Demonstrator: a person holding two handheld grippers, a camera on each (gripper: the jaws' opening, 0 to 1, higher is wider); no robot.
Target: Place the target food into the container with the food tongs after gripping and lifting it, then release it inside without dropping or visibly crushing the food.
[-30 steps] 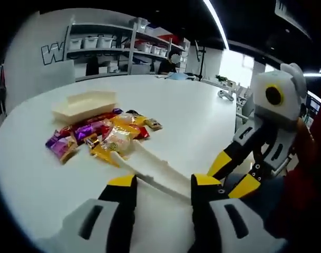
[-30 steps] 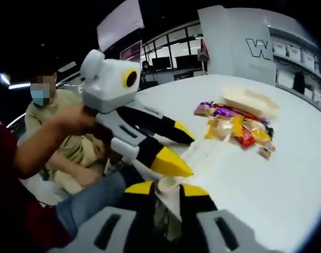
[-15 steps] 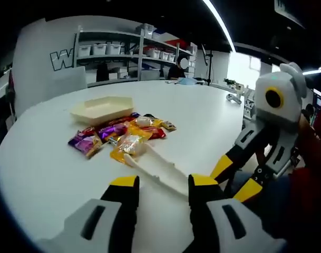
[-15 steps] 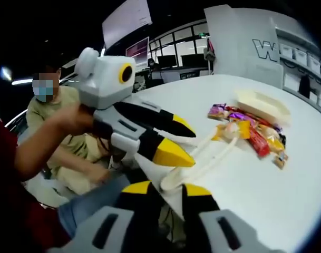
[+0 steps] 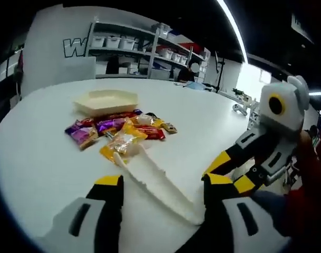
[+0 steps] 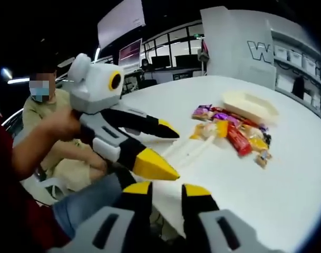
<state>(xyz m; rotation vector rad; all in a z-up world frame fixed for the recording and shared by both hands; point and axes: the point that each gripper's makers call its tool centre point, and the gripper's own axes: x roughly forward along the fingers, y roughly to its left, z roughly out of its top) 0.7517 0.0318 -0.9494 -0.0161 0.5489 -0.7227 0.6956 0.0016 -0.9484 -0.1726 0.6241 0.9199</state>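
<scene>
White food tongs (image 5: 155,179) lie slanted across the white table (image 5: 39,158), tips at a yellow packet (image 5: 120,145) on the near edge of a pile of wrapped snacks (image 5: 123,126). A beige tray container (image 5: 106,100) sits just beyond the pile. My left gripper (image 5: 163,182) is open, jaws wide on either side of the tongs' arms. In the right gripper view the left gripper (image 6: 177,156) straddles the tongs (image 6: 194,147), which point at the snacks (image 6: 234,132) and the container (image 6: 250,103). My right gripper (image 6: 166,188) holds a narrow gap at the tongs' handle end, partly hidden.
The right gripper (image 5: 229,174) reaches into the left gripper view from the right, at the table's near edge. A seated person (image 6: 44,116) and a hand (image 6: 60,126) on the left gripper are at the table's side. Shelves with bins (image 5: 134,47) stand beyond the table.
My left gripper's jaws have spread wider around the tongs. Both cameras shifted a little; the tongs now slant more steeply in the left gripper view. The right gripper's jaw gap is unchanged.
</scene>
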